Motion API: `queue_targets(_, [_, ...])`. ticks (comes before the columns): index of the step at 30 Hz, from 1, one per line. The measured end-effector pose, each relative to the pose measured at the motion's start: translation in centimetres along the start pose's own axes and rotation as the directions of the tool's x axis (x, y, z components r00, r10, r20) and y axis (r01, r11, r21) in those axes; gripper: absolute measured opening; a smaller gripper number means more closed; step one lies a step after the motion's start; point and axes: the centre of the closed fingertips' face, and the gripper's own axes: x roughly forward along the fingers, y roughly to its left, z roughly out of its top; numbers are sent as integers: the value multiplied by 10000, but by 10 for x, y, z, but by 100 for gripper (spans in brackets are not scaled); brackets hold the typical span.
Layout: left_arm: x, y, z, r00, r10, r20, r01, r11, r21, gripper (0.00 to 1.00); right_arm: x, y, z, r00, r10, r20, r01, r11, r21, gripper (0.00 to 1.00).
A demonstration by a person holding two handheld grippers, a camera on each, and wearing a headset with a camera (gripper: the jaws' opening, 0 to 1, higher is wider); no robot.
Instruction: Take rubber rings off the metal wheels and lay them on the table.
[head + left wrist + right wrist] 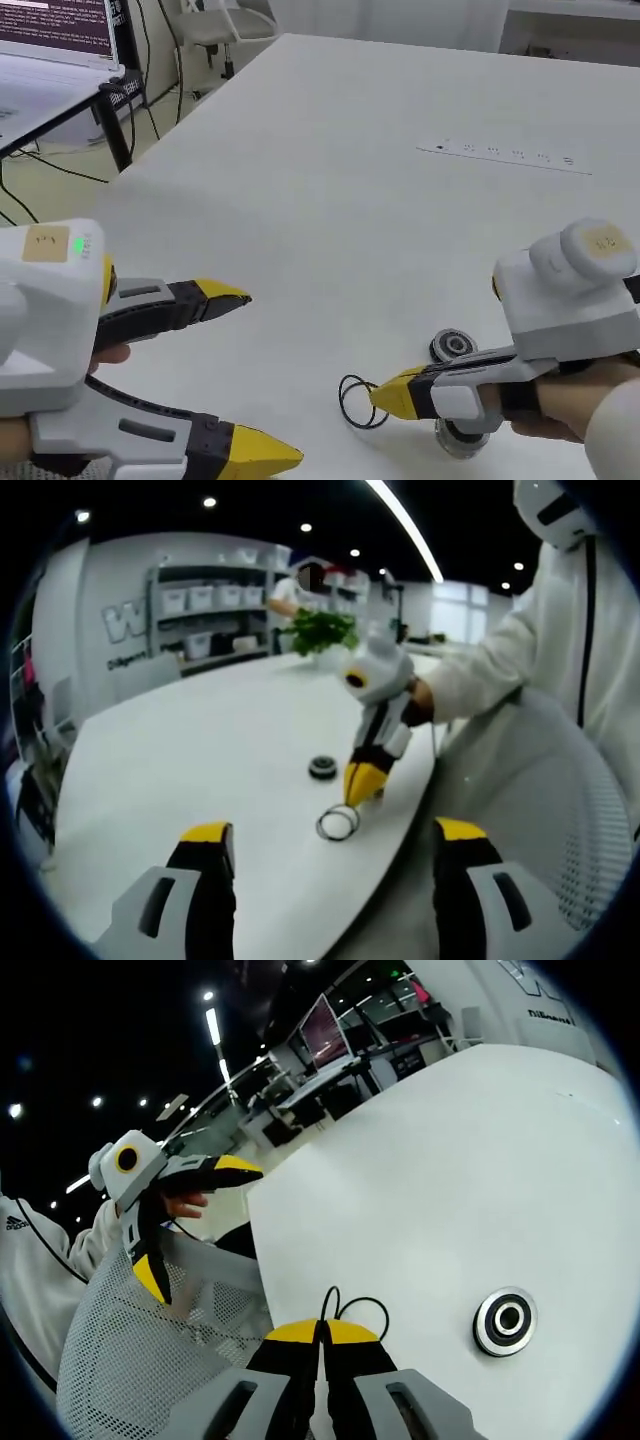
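L gripper (245,375): jaws spread wide, nothing between, held over near worktop (330,180) edge. Rubber ring (343,400): thin black loop at R gripper tip, well right of L gripper, low at worktop. R gripper (380,397): jaws pressed together, pinching ring's edge. Metal wheel (453,346): flat on worktop just beyond R gripper, apart from ring. Second round part (460,437) beneath R gripper, partly hidden.

You're in what looks like a lab or open office, your white table (330,150), shelves (200,615) of storage bins, a laptop screen (55,25), ceiling spotlights (209,501)
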Motion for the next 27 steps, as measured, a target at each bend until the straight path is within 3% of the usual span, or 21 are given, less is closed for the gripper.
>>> queue_targets(8, [0, 0, -1, 10000, 13, -62, -13, 10000, -22, 82, 0, -6, -2, 9999, -153, -8, 153, 9998, 103, 0])
queue_targets(27, [0, 0, -2, 10000, -24, -96, 24, 10000, -34, 81, 2, -26, -8, 9929, -1121, -408, 1126, 9936, 93, 0])
